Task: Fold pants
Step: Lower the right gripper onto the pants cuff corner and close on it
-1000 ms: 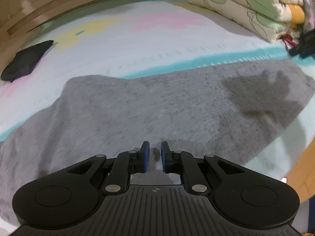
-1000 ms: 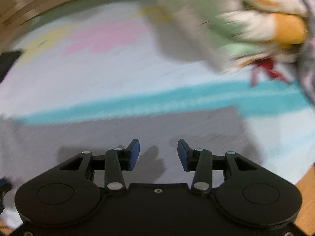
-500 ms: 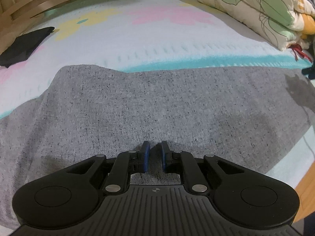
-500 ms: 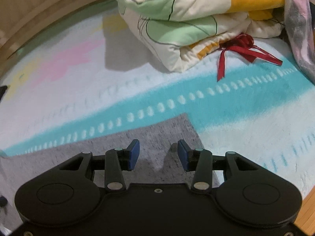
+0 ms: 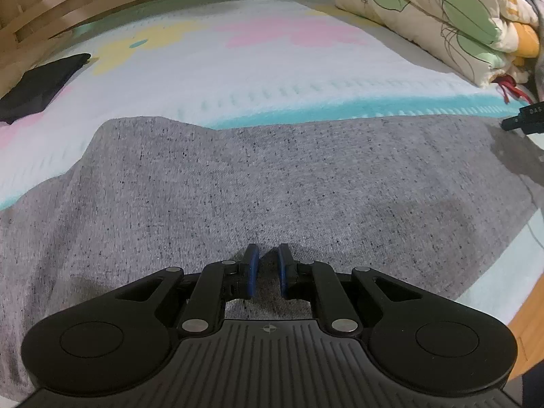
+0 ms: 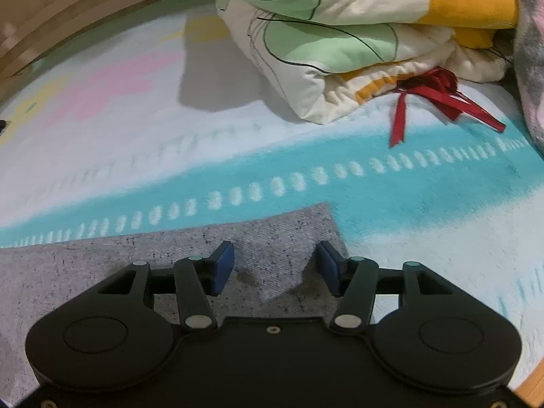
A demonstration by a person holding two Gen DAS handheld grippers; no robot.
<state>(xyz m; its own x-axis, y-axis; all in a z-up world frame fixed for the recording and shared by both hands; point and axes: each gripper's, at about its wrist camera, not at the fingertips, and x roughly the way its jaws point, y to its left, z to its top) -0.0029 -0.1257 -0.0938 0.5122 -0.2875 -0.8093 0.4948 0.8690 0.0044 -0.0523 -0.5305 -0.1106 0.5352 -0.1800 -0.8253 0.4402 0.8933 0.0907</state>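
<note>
Grey speckled pants (image 5: 272, 176) lie spread flat across a pastel bed sheet (image 5: 272, 68). My left gripper (image 5: 267, 272) hovers low over their middle, its blue pads almost together with only a narrow slit, and no fold shows between them. My right gripper (image 6: 274, 268) sits over the far right corner of the pants (image 6: 289, 234). Its jaws are opening, the pads stand apart, and the flat corner lies below the gap without being pinched. A black part of the right gripper (image 5: 523, 120) shows at the right edge of the left wrist view.
A folded quilt with green and orange shapes (image 6: 340, 40) is piled at the back right, with a red ribbon (image 6: 438, 98) trailing from it. A dark folded cloth (image 5: 37, 85) lies at the far left. A wooden bed frame (image 5: 102, 0) curves behind.
My right gripper has swung right and down to the pants' right corner, and its jaws have widened a little. Its shadow has slid off the pants. The left gripper has stayed put.
</note>
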